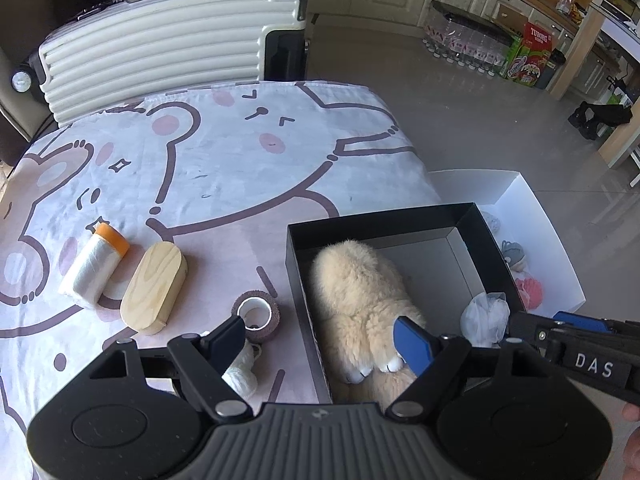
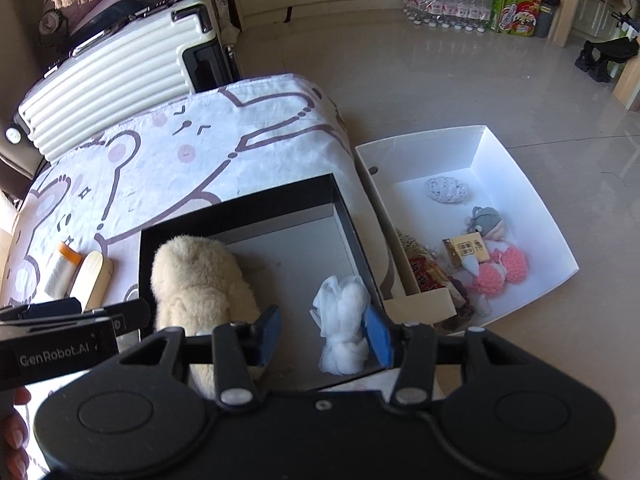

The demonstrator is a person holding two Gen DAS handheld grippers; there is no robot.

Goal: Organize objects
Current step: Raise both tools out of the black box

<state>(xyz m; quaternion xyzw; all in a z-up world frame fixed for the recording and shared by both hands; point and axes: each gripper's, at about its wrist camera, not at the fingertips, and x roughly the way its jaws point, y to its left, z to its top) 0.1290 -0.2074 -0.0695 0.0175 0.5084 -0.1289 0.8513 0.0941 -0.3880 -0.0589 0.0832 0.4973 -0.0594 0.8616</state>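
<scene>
R gripper (image 2: pixel 323 330), jaws spread, w/ soft, light white gauze wad (image 2: pixel 342 324) between them in black box (image 2: pixel 240 208); likely squashes, so pinch mid-bundle.

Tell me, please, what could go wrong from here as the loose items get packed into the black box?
1. The plush toy fills the left half of the black box, so the wooden block may not lie flat.
2. The tape roll and a white bundle sit under the open left claw; lowering could knock them.
3. The black box sits near the table edge above the white tray; pushing might tip it.
</scene>
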